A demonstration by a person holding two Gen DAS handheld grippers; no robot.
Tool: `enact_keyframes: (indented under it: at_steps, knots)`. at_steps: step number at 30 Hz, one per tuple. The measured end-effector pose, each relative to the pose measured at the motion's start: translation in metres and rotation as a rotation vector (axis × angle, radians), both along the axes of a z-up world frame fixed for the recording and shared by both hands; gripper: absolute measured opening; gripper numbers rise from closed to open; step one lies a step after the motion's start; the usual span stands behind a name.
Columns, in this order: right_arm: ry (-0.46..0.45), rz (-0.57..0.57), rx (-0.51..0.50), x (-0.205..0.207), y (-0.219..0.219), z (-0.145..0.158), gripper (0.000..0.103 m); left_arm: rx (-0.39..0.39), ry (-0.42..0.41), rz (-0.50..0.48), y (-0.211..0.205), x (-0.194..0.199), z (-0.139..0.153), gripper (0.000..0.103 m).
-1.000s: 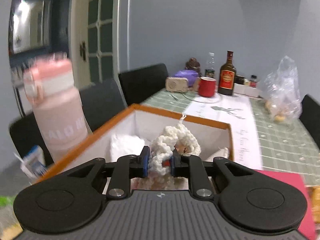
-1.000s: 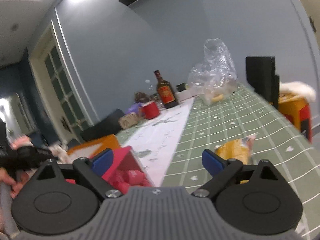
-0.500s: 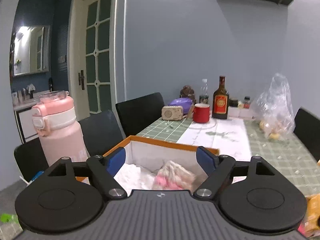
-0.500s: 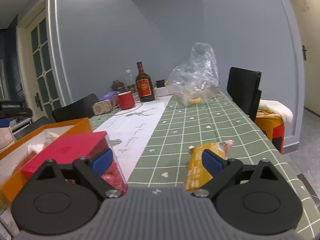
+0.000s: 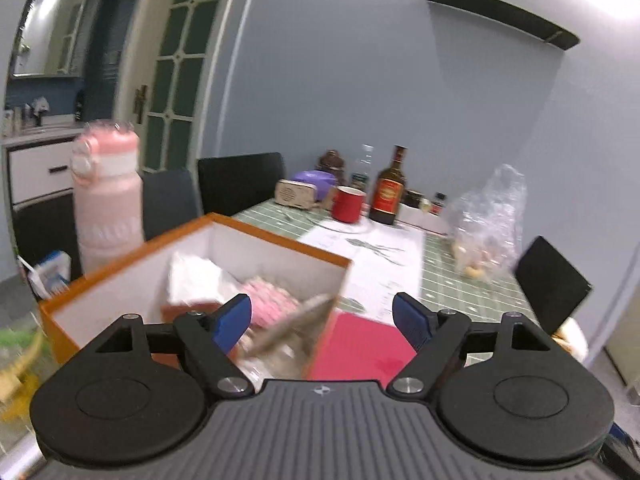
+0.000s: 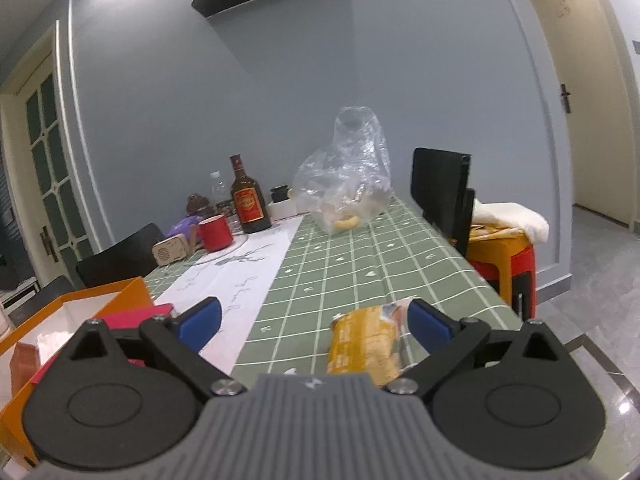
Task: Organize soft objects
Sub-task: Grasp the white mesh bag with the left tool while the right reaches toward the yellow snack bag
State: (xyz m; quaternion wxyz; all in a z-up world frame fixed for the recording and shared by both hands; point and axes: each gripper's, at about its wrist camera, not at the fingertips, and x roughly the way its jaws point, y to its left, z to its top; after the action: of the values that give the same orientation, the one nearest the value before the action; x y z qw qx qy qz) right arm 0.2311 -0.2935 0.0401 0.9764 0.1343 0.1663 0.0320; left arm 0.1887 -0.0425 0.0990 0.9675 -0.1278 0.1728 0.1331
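Pink knit piece in orange box, beyond spread, empty left gripper; right gripper likewise spread.

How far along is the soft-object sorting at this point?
Done: a pink knitted piece and white soft stuff lie in the orange box. In hand: nothing; the left gripper and right gripper are both open. Left: the yellow packet on the table, probably next.
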Motion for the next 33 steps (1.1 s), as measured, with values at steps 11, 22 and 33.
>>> enact_keyframes:
  at_steps: [11,22,33]
  knots:
    - [0.054,-0.078,0.024,0.004,-0.020,-0.003,0.098,0.067,-0.055,-0.364,-0.067,-0.025,-0.046,0.094]
    - [0.246,-0.147,0.025,0.025,-0.038,-0.023,0.098,0.440,-0.045,-0.624,-0.135,-0.042,-0.091,0.094]
    - [0.328,-0.176,-0.024,0.034,-0.044,-0.039,0.096,0.296,0.175,-0.896,-0.130,-0.021,-0.118,0.092]
